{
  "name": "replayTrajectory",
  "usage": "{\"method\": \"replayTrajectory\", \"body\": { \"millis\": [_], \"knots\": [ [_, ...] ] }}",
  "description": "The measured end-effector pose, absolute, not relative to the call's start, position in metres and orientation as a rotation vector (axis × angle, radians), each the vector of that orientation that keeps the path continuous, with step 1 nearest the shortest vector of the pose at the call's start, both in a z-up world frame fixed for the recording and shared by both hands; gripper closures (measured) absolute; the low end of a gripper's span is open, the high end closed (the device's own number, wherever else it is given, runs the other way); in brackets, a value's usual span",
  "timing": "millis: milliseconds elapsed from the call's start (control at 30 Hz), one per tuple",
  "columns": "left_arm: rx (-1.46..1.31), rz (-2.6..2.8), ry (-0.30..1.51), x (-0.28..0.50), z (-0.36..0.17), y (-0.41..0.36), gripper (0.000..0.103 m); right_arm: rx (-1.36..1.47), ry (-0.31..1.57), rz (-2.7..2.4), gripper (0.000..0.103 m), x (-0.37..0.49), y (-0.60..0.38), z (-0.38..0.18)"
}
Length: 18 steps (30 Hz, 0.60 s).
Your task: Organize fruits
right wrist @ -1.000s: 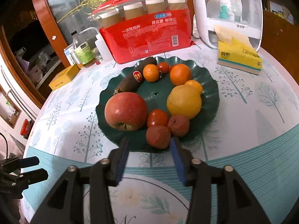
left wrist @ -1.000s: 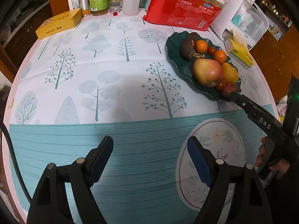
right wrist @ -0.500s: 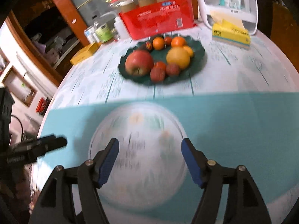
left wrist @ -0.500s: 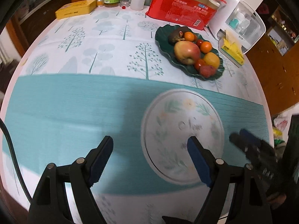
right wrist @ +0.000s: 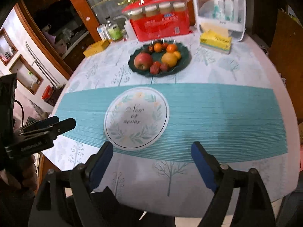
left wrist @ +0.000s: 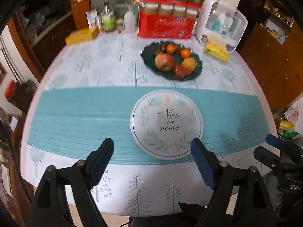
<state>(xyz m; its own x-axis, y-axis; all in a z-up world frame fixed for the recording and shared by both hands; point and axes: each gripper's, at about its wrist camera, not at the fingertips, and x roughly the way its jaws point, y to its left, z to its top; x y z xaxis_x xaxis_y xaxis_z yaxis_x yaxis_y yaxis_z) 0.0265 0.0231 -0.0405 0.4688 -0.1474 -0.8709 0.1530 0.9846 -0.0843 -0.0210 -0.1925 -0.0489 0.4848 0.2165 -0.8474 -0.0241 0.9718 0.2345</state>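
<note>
A dark green scalloped plate (left wrist: 197,71) (right wrist: 184,60) stands on the far half of the round table. It holds a red apple (left wrist: 164,62) (right wrist: 143,61), a yellow fruit (left wrist: 188,63) (right wrist: 169,59), oranges (left wrist: 185,53) (right wrist: 171,48), small red fruits (left wrist: 180,71) (right wrist: 155,67) and a dark fruit at the back. My left gripper (left wrist: 152,159) is open and empty above the table's near edge. My right gripper (right wrist: 151,159) is open and empty, also above the near edge. Each shows at the side of the other's view.
A red pack of cups (left wrist: 164,25), a white container (left wrist: 223,21), a yellow tissue pack (left wrist: 217,52), a yellow box (left wrist: 81,36) and bottles (left wrist: 108,21) line the table's far side. A round printed emblem (left wrist: 166,123) marks the tablecloth's teal band.
Both grippers have pulled back from the plate to the table's near edge. The right gripper, which was at the small red fruit on the plate, is now far from it and wider open.
</note>
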Motion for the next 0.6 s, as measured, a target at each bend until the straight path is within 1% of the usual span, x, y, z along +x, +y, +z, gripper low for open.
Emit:
{"method": "replayTrajectory", "body": {
  "millis": [67, 200, 267, 300, 467, 533, 600],
  "knots": [
    [-0.001, -0.178, 1.041, 0.021, -0.026, 0.021, 0.017, 0.210, 1.045, 0.133, 0.013, -0.027, -0.197, -0.037],
    [0.019, -0.156, 0.978, 0.004, -0.006, 0.012, 0.016, 0.224, 1.023, 0.110, 0.013, -0.041, -0.198, -0.019],
    [0.044, -0.149, 0.949, -0.006, 0.001, 0.005, 0.014, 0.213, 1.008, 0.100, 0.012, -0.049, -0.196, -0.012],
    [0.051, -0.150, 0.933, -0.012, 0.003, 0.002, 0.010, 0.208, 0.998, 0.099, 0.012, -0.053, -0.195, -0.010],
    [0.076, -0.129, 0.905, -0.027, 0.005, -0.006, 0.008, 0.205, 0.963, 0.099, 0.009, -0.064, -0.189, -0.016],
    [0.058, -0.121, 0.889, -0.033, 0.006, -0.004, 0.000, 0.194, 0.955, 0.097, 0.007, -0.069, -0.186, -0.018],
    [0.048, -0.100, 0.881, -0.035, 0.006, -0.001, 0.000, 0.180, 0.942, 0.098, 0.003, -0.072, -0.182, -0.017]
  ]
}}
